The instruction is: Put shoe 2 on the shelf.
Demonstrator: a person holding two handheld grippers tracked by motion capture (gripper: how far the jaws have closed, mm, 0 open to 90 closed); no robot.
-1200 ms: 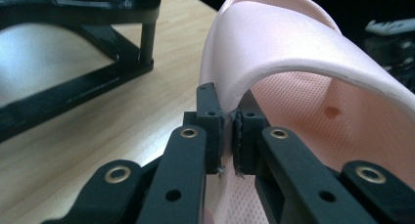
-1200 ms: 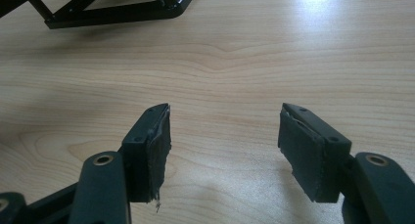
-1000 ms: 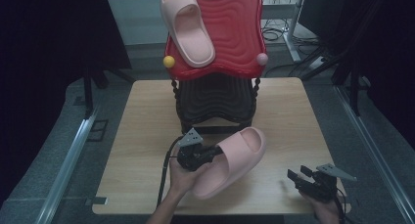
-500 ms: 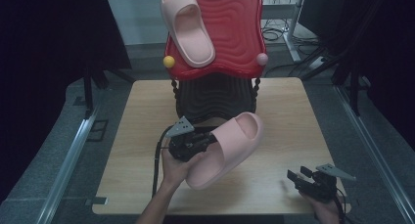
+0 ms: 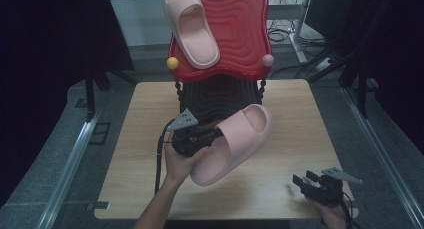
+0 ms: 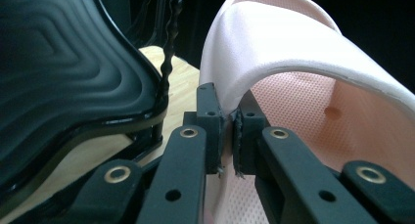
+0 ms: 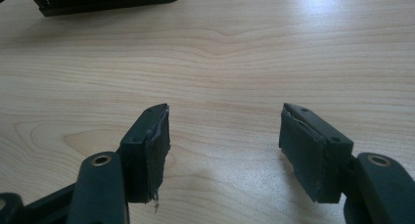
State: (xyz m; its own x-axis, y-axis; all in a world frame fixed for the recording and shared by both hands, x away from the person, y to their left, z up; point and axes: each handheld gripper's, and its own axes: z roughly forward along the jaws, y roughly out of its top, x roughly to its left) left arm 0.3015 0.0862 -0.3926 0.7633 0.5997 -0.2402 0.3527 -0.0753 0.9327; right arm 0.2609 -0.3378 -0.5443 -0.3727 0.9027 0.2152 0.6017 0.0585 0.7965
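A pink slipper (image 5: pixel 231 142) hangs in the air over the middle of the wooden table (image 5: pixel 300 119), toe pointing toward the rack. My left gripper (image 5: pixel 214 134) is shut on the edge of its strap; in the left gripper view the jaws pinch the strap of the slipper (image 6: pixel 293 53) at my left gripper (image 6: pixel 230 131). A second pink slipper (image 5: pixel 191 26) lies on the red wavy top shelf (image 5: pixel 240 39) of the rack, on its left side. My right gripper (image 5: pixel 306 180) rests open at the table's front right corner, and my right gripper (image 7: pixel 222 136) holds nothing over bare wood.
The rack has a black wavy lower shelf (image 5: pixel 220 96) under the red one, with a yellow ball (image 5: pixel 172 63) and a pink ball (image 5: pixel 268 60) at its sides. The black shelf (image 6: pixel 63 62) lies close to the left of the held slipper. Dark floor surrounds the table.
My left gripper has lifted the slipper off the table and carried it up and toward the rack. The right gripper has stayed in place.
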